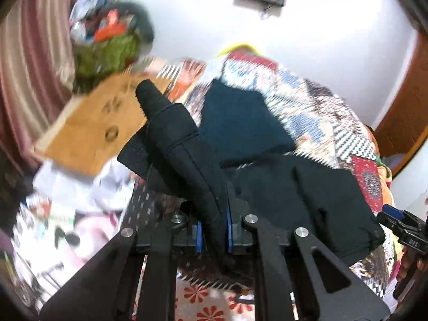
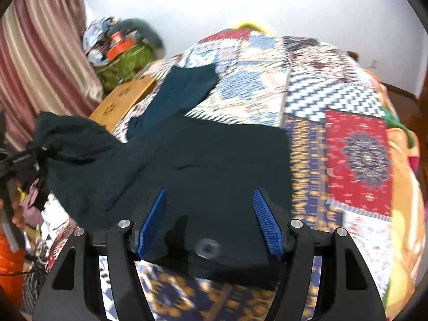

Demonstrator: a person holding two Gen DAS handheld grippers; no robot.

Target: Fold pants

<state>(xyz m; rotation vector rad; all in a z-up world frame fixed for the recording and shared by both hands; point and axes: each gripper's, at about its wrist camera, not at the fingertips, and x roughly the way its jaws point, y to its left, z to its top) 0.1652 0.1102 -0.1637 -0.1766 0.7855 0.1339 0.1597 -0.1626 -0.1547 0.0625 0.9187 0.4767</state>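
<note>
- pants (image 2: pixel 203 160) were dark, near black with a teal tint, soft knit-looking fabric, spread over a patchwork bedspread (image 2: pixel 358 160) on the bed.
- one part lay flat in the middle of the bedspread; a teal leg section (image 2: pixel 184 91) stretched away toward the far left edge of the bed.
- left gripper (image 1: pixel 214 230) was clamped on a bunched fold of the pants, blue pads tight on both sides of the cloth.
- that pinched fold stood up from the pads as a dark cone (image 1: pixel 171 133), lifted off the bed, with a ribbed band edge (image 1: pixel 133 155) hanging beside it.
- in the right wrist view the lifted fabric showed as a raised hump (image 2: pixel 69 139) at the left, above the flat part.
- right gripper (image 2: pixel 210 222) had its jaws apart, blue pads (image 2: pixel 152 222) over the near edge of the pants, not pressing on cloth.
- wooden board (image 2: pixel 125 99) sat beside the bed at left, near a striped curtain (image 2: pixel 40 53).
- both views motion-blurred; seams and pockets could not be made out.
</note>
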